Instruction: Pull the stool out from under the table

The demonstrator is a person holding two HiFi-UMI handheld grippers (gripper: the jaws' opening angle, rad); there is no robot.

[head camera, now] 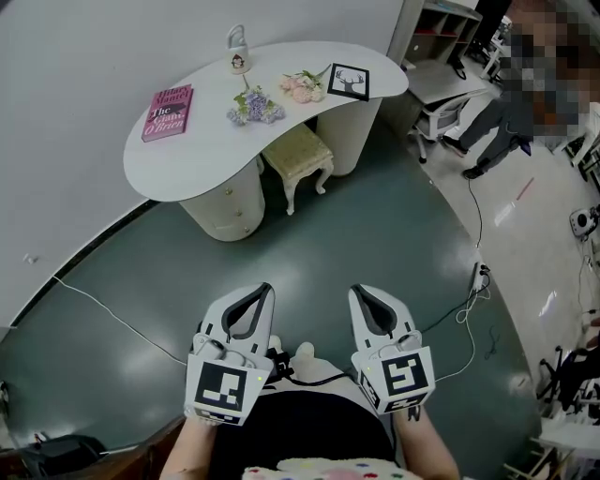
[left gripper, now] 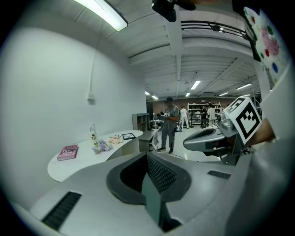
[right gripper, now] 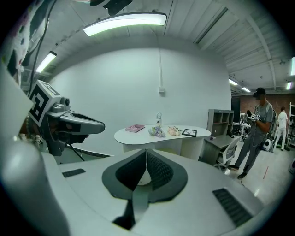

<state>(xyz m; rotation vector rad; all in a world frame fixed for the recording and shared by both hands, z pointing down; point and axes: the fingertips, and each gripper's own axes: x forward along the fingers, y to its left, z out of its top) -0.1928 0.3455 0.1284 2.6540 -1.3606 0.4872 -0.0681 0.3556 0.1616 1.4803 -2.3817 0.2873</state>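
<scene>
I am logging the left hand-held gripper (head camera: 264, 291) and right hand-held gripper (head camera: 357, 292): white shells, dark rims, black-and-white marker cubes (head camera: 223, 386). The operator is wearing a black top (head camera: 300, 424).

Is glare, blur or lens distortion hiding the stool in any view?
Head view: sharp, mild sheen on the floor, stool lightly shaded under the table. Left gripper view: strong fisheye bending, bright ceiling lamp, stool not visible. Right gripper view: same bending, table sharp.
</scene>
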